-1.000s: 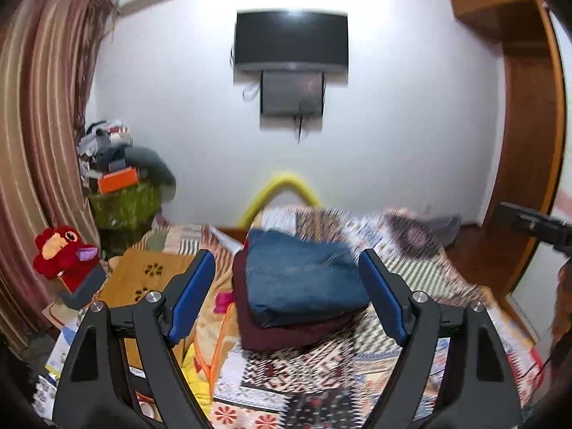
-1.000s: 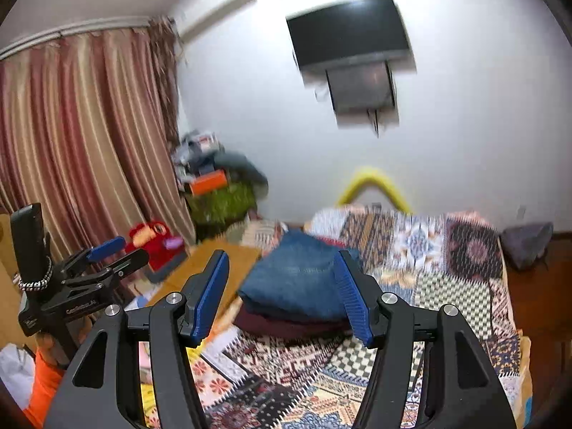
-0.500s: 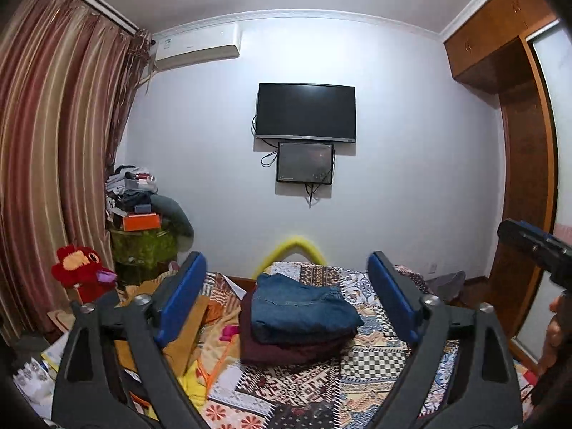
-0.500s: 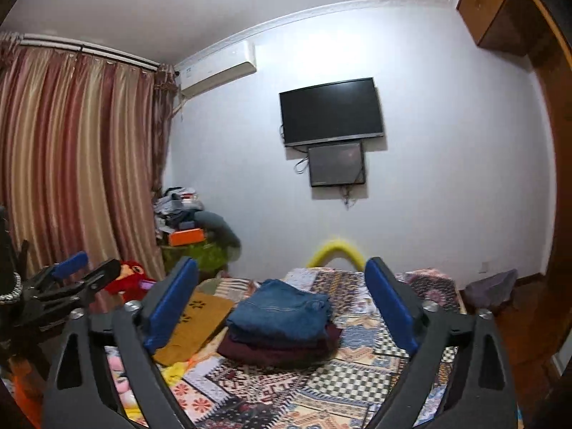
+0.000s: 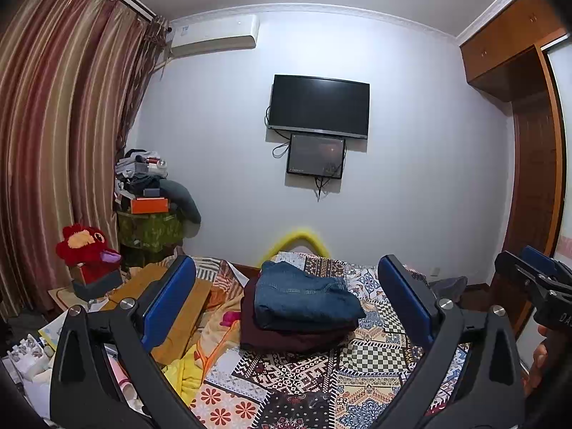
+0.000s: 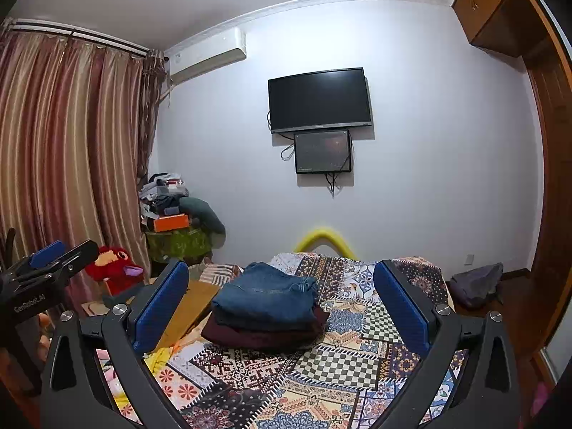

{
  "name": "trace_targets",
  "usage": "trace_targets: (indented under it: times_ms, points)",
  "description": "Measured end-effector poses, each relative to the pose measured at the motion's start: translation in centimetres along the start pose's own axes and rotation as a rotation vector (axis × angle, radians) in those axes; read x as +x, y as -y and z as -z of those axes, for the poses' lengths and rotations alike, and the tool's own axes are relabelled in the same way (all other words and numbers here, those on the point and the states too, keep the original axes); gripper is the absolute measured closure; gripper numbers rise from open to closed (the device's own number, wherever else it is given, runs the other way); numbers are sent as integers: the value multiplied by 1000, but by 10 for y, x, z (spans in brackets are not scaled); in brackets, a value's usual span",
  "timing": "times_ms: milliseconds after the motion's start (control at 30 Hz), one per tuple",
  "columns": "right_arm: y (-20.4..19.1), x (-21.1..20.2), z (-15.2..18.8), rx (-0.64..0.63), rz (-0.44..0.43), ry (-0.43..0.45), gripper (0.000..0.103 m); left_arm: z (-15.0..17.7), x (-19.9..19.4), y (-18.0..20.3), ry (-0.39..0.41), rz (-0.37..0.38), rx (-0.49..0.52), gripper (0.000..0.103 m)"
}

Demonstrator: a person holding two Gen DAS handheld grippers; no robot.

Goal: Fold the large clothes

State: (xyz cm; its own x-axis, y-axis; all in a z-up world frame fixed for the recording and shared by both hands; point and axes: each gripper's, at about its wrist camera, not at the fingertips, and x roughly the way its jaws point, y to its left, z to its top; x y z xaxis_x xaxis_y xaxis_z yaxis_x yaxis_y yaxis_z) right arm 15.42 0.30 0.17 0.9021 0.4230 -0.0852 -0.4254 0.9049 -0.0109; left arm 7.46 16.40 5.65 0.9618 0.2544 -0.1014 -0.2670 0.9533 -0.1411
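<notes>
Between the two blue pads of the left tongs (image 5: 287, 304), a small pile of folded clothes is seen lying on the bed (image 5: 371, 354). Folded blue jeans (image 5: 304, 298) are stacked on top of a folded dark red garment (image 5: 286, 336). The pile is well ahead of the pads and is not touched by them. The jaws of the left tongs are spread wide and are opening, and nothing is gripped between them.

The same pile is seen from the right tongs (image 6: 282, 312), again ahead of the pads and a little toward the left pad. The jaws of the right tongs are also spread wide and opening, and nothing is held.

The bed is covered by a patchwork quilt with many patterns. Far ahead of both tongs, a black television (image 5: 318, 106) is fixed to the white wall, with a smaller dark screen (image 5: 316, 156) just below it. Left of the left tongs, a red plush toy (image 5: 85, 245) is set near striped curtains (image 5: 60, 143). At the right edge of the left view, part of the other tongs is seen, held by a hand (image 5: 540, 361).
</notes>
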Motion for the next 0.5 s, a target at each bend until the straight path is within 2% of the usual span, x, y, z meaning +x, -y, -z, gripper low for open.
trace_targets:
  times_ms: [500]
  points:
    - [3,-9,4,14,-3,-30,0,8,5,6,-18,-1,25,0]
